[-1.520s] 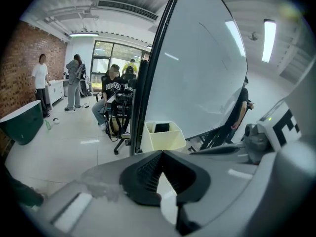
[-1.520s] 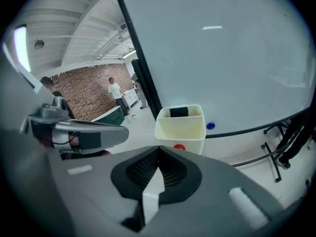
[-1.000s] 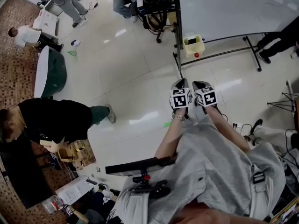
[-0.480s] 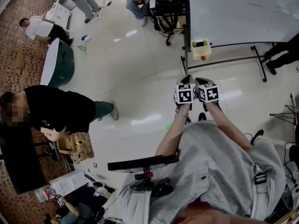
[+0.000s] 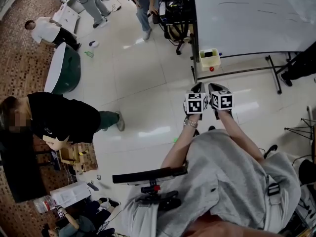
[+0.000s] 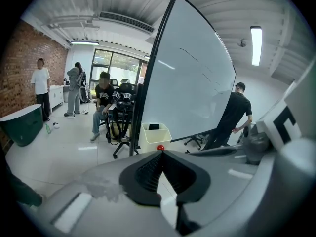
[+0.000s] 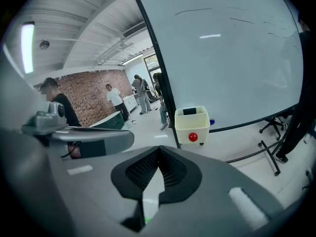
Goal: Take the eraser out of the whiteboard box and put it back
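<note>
A pale yellow whiteboard box [image 5: 209,59] hangs at the lower left corner of the whiteboard [image 5: 252,14]. The dark eraser [image 5: 209,53] sits inside it, and a red knob [image 5: 211,68] shows on its front. Both grippers are held side by side in front of the person's chest, short of the box and pointing at it. My left gripper [image 5: 198,87] is shut and holds nothing. My right gripper [image 5: 214,87] is shut and holds nothing too. In the left gripper view the box [image 6: 154,135] stands just above the closed jaws [image 6: 160,153]. The right gripper view shows the box [image 7: 193,125] beyond its closed jaws [image 7: 159,150].
The whiteboard rides on a black wheeled stand [image 5: 274,74]. A person in black [image 5: 302,63] stands at its right end. Chairs and a seated person [image 6: 102,105] are left of the board. Another person [image 5: 59,120] bends over at the left, near a green tub [image 5: 64,68].
Both grippers have risen and moved a little toward the whiteboard box, staying shut. The box now lies closer to them in the head view.
</note>
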A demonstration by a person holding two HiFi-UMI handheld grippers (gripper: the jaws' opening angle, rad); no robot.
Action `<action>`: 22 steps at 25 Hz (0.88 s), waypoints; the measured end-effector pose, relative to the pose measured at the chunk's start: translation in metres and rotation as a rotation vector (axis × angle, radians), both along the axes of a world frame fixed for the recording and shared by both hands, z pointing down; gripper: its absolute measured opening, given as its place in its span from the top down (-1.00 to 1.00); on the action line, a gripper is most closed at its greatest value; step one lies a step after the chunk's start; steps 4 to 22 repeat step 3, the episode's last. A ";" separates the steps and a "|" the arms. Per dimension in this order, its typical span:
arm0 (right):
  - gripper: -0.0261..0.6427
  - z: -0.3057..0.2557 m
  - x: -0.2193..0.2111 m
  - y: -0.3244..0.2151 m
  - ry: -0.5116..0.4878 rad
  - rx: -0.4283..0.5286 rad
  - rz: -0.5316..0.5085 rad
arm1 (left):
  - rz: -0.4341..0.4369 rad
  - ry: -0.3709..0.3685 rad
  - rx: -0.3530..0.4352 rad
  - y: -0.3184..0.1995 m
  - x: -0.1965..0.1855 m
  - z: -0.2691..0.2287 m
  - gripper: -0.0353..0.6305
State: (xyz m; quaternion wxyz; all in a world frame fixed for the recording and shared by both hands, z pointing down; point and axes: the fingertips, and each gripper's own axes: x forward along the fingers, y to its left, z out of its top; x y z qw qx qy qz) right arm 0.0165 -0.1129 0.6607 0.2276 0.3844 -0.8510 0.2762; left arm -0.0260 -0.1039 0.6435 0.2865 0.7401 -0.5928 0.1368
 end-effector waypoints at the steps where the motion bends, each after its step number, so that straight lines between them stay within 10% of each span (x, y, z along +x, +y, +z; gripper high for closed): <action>1: 0.91 0.001 0.002 -0.001 -0.001 -0.003 -0.001 | 0.009 -0.001 0.000 -0.001 0.005 0.001 0.88; 22: 0.91 0.005 0.004 -0.001 -0.003 -0.012 -0.004 | 0.028 0.002 -0.002 -0.002 0.014 0.003 0.88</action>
